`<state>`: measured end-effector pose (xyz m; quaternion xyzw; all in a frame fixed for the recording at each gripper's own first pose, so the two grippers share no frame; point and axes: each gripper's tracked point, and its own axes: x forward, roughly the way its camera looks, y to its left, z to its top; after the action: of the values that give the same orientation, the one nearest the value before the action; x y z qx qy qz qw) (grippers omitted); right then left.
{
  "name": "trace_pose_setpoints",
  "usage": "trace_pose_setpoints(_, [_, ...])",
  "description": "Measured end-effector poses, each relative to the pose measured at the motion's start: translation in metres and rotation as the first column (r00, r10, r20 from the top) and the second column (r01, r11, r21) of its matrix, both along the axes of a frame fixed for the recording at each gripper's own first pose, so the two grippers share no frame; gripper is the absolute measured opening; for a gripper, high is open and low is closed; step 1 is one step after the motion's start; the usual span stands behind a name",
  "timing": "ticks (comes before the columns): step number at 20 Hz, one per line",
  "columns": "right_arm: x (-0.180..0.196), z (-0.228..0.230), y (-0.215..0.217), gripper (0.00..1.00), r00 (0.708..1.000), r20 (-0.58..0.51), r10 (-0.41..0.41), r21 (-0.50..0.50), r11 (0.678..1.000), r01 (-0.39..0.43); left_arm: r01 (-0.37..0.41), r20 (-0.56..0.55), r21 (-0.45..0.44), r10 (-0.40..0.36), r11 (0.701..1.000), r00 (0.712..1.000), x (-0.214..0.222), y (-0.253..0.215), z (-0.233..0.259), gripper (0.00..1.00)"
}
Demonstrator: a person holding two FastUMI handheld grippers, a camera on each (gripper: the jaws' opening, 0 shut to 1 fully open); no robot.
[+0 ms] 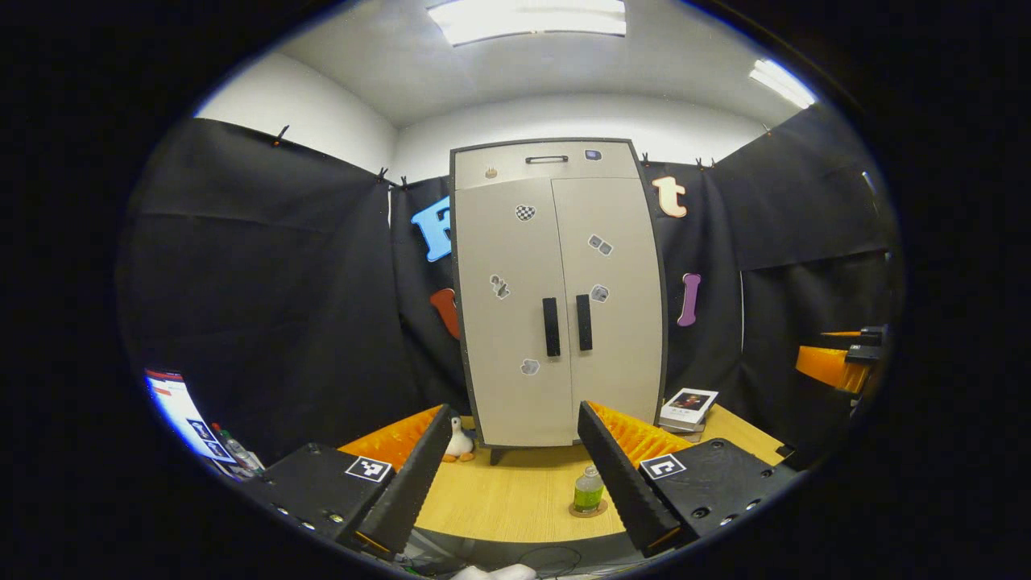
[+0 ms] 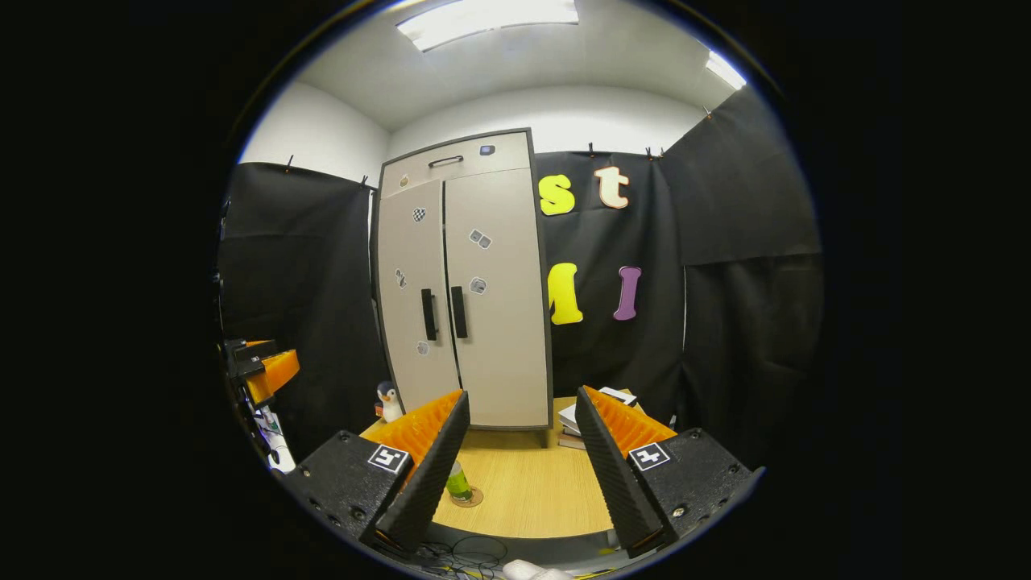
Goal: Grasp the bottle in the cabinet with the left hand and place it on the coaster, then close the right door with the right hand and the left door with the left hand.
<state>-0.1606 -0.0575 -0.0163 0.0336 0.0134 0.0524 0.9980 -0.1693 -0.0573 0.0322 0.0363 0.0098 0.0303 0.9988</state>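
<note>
Bottle (image 1: 589, 489): one, upright on coaster (image 1: 589, 509).
Cabinet (image 1: 558, 306): two doors closed.
Left gripper (image 1: 515, 483): jaws apart.
Right gripper (image 2: 519, 471): jaws apart.

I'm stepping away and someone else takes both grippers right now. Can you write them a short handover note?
Left gripper: jaws open, holding nothing, back from the table.
Right gripper: jaws open, holding nothing, also back from the table.
Bottle: upright on the coaster near the table's front edge.
Cabinet: left door and right door both look shut, handles side by side.
Done: bottle placed, both doors closed.
Left: nothing that I can see; just check the doors sit flush.
</note>
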Motion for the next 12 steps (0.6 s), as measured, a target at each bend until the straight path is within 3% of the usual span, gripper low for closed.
trace_pose_setpoints(12, [-0.009, 0.013, -0.005, 0.82, 0.999, 0.023, -0.025, 0.008, 1.0, 0.025, 0.031, 0.014, -0.019, -0.031, 0.999, 0.999, -0.003, -0.005, 0.011, 0.96])
